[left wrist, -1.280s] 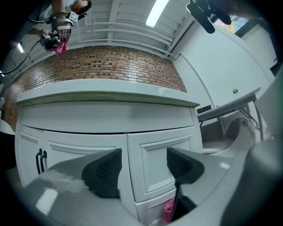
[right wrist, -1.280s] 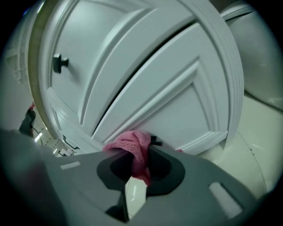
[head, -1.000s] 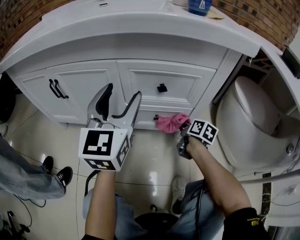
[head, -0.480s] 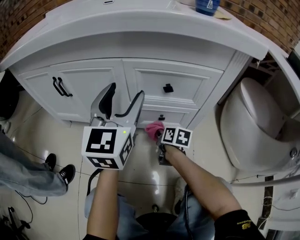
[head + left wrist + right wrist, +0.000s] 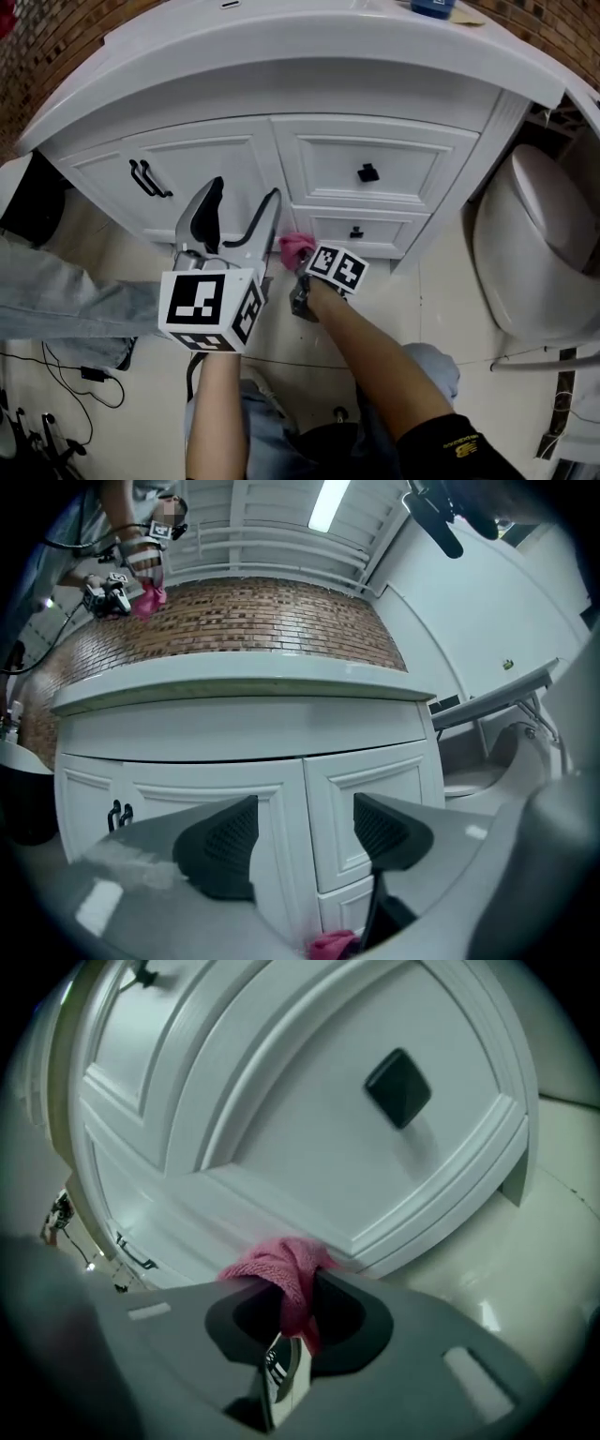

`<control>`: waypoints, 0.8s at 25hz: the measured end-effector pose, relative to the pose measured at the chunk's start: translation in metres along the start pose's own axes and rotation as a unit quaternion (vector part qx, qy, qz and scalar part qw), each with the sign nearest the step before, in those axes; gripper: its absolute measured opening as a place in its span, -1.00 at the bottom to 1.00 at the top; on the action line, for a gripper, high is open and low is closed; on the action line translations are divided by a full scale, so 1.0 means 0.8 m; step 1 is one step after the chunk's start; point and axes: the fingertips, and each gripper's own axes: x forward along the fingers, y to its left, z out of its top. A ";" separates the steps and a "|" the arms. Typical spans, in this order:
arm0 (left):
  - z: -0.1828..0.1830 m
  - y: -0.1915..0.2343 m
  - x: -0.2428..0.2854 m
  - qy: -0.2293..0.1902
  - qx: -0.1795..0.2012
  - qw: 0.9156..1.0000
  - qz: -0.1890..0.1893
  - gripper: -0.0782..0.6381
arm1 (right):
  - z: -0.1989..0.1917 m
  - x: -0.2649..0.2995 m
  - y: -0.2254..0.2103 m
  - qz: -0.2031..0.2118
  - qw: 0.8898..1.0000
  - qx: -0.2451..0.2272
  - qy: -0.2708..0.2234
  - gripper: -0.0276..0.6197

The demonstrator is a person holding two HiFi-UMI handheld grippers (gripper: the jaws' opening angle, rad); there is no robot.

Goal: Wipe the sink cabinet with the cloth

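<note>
12 o'clock: cabinet (image 5: 234, 178) front shuts the way, countertop (image 5: 281, 56) overhanging | 3 o'clock: toilet (image 5: 539, 253) blocks | 4 o'clock: bare floor (image 5: 431, 319) open between them | 8–9 o'clock: bystander's leg (image 5: 66, 300), cables (image 5: 56, 375)

The cloth (image 5: 281, 1265) is showing a soft, fuzzy pink knit. The cabinet (image 5: 216, 164) is looking smooth and white with a slight sheen, its knob (image 5: 368, 172) matt black. The floor (image 5: 534, 1260) is shining glossy. The wall (image 5: 253, 621) is showing rough brick. The pads (image 5: 225, 841) of the left gripper (image 5: 302, 841) are looking dark, matt and ribbed.
</note>
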 end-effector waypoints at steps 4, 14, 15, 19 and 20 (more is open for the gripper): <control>0.004 -0.003 0.000 -0.006 -0.004 1.000 -0.004 0.12 | 0.064 -0.045 -0.081 -0.072 0.996 0.008 -0.047 -0.77; 0.015 -0.027 0.011 -0.022 -0.007 0.999 -0.024 0.12 | 0.160 -0.160 -0.195 -0.176 0.981 -0.040 -0.070 -0.76; 0.016 -0.028 0.011 -0.023 -0.007 0.999 -0.024 0.12 | 0.159 -0.159 -0.196 -0.180 0.980 -0.042 -0.071 -0.76; 0.006 -0.026 0.012 -0.011 0.000 1.000 -0.019 0.12 | 0.125 -0.121 -0.180 -0.162 0.985 -0.037 -0.049 -0.76; -0.001 -0.024 0.014 -0.003 0.003 1.000 -0.017 0.12 | 0.108 -0.104 -0.168 -0.148 0.988 -0.039 -0.032 -0.76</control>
